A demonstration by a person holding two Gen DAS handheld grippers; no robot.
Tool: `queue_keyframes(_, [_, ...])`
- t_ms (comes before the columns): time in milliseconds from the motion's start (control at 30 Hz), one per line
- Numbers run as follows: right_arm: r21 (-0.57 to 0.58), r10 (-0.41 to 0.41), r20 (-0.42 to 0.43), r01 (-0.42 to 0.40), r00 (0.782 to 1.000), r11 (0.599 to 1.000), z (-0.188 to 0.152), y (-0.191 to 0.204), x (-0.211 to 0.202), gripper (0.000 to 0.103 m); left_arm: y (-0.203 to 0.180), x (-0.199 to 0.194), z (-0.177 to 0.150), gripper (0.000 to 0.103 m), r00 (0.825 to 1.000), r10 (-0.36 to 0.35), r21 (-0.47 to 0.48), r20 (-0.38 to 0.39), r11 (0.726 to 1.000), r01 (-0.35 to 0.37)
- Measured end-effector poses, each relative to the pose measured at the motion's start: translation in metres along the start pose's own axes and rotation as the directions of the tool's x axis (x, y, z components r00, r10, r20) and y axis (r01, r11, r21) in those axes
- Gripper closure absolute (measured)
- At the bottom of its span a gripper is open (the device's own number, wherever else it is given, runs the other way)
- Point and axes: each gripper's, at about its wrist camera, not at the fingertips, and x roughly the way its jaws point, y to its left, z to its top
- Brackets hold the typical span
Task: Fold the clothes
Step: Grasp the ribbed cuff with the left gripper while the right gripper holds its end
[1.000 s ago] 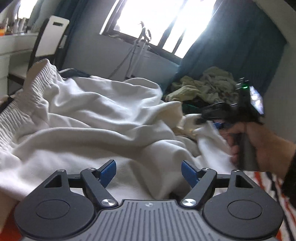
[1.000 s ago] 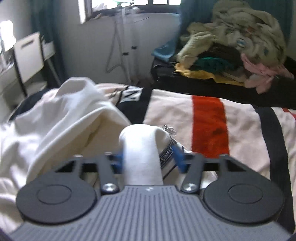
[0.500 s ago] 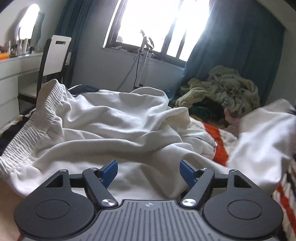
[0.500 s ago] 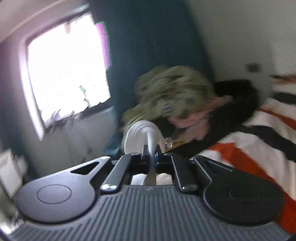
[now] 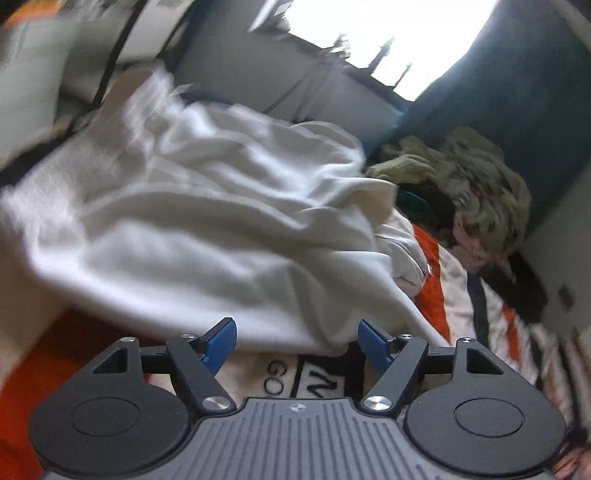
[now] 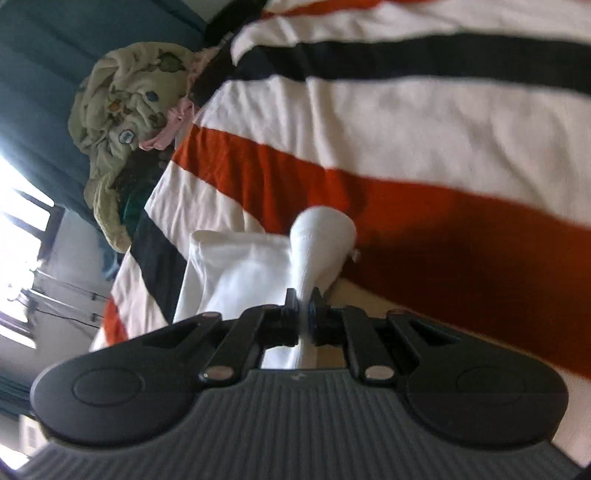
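A white garment (image 5: 207, 221) lies crumpled over the striped bedspread (image 5: 454, 288), blurred by motion in the left wrist view. My left gripper (image 5: 295, 341) is open just short of the garment's near edge, nothing between its blue pads. In the right wrist view, my right gripper (image 6: 303, 306) is shut on a bunched corner of the white garment (image 6: 236, 269), which hangs from the jaws above the bedspread (image 6: 406, 122). That view is rolled sideways.
A heap of other clothes (image 5: 461, 177) sits at the bed's far end against a dark blue curtain (image 5: 517, 92), also seen as the clothes heap (image 6: 125, 96) in the right wrist view. A bright window (image 5: 369, 33) and white furniture (image 5: 33, 62) lie beyond.
The right gripper closed on the garment's corner and swung it up and over, the view rolling sideways. The left gripper stayed open and tilted, pulling back to the garment's edge.
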Motion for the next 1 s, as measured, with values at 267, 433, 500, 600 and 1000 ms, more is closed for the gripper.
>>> queue_keyframes(267, [0.149, 0.113, -0.103, -0.097, 0.988, 0.984, -0.002, -0.02, 0.007, 0.062, 0.096, -0.011, 0.009, 0.02, 0.999, 0.044, -0.521, -0.017, 0.852, -0.046])
queue_keyframes(433, [0.178, 0.14, -0.093, -0.122, 0.986, 0.977, 0.0, -0.023, 0.01, 0.055, 0.135, -0.02, 0.01, 0.02, 0.993, 0.093, -0.67, 0.076, 0.742, -0.018])
queue_keyframes(500, [0.163, 0.117, -0.087, -0.102, 0.989, 0.981, 0.0, -0.024, 0.015, 0.055, 0.141, -0.016, 0.013, 0.024, 0.988, 0.116, -0.682, 0.097, 0.731, -0.019])
queue_keyframes(600, [0.162, 0.084, -0.067, -0.072, 0.994, 0.984, 0.002, -0.028, 0.022, 0.056, 0.147, -0.009, 0.02, 0.037, 0.977, 0.172, -0.682, 0.128, 0.73, -0.039])
queue_keyframes(1000, [0.109, 0.092, 0.1, -0.103, 0.991, 0.989, 0.017, -0.034, 0.007, 0.097, 0.157, -0.045, 0.057, 0.094, 0.959, 0.208, -0.606, 0.191, 0.794, -0.052])
